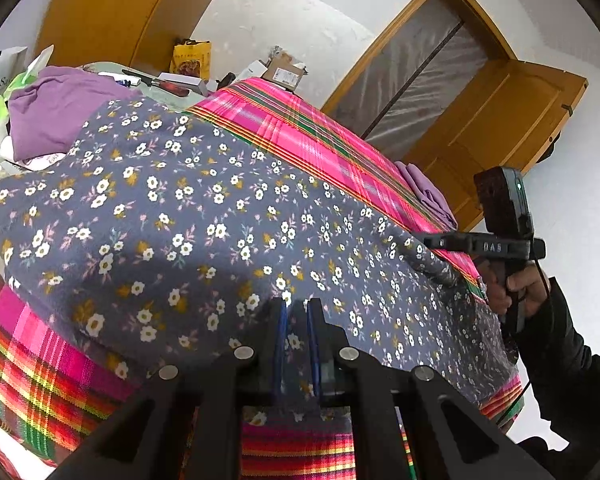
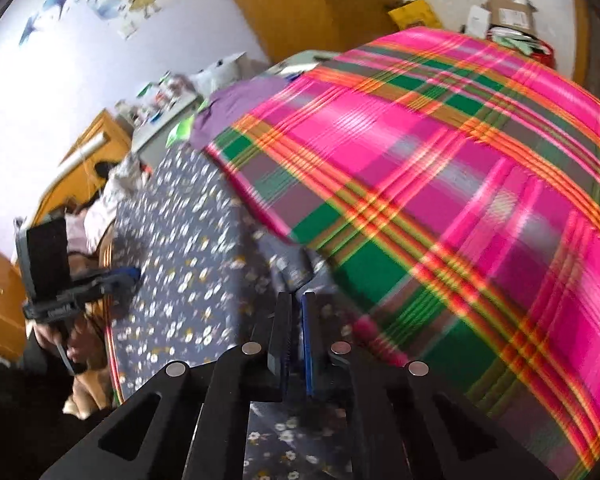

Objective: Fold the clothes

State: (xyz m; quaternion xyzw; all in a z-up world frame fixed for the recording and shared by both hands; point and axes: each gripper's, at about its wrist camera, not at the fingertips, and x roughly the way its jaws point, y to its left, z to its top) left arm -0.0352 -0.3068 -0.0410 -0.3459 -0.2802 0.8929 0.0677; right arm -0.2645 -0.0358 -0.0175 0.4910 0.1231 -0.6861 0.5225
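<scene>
A grey-blue floral garment (image 1: pixel 204 216) lies spread over a table covered in pink plaid cloth (image 1: pixel 300 132). My left gripper (image 1: pixel 296 304) is shut on the garment's near edge, with flowered fabric pinched between its blue pads. In the right wrist view it holds the same garment (image 2: pixel 188 248) from the left (image 2: pixel 134 274). My right gripper (image 2: pixel 296 298) has its jaws together on a raised fold at the garment's corner, beside the plaid cloth (image 2: pixel 460 184). From the left wrist view it (image 1: pixel 418 238) meets the garment's right edge, held by a person's hand (image 1: pixel 516 288).
A crumpled purple garment (image 1: pixel 56 108) lies at the back left and a folded purple one (image 1: pixel 432 196) at the table's right edge. A yellow bag (image 1: pixel 190 58), a cardboard box (image 1: pixel 284 70) and small clutter line the far end. A wooden door (image 1: pixel 500 120) stands open beyond.
</scene>
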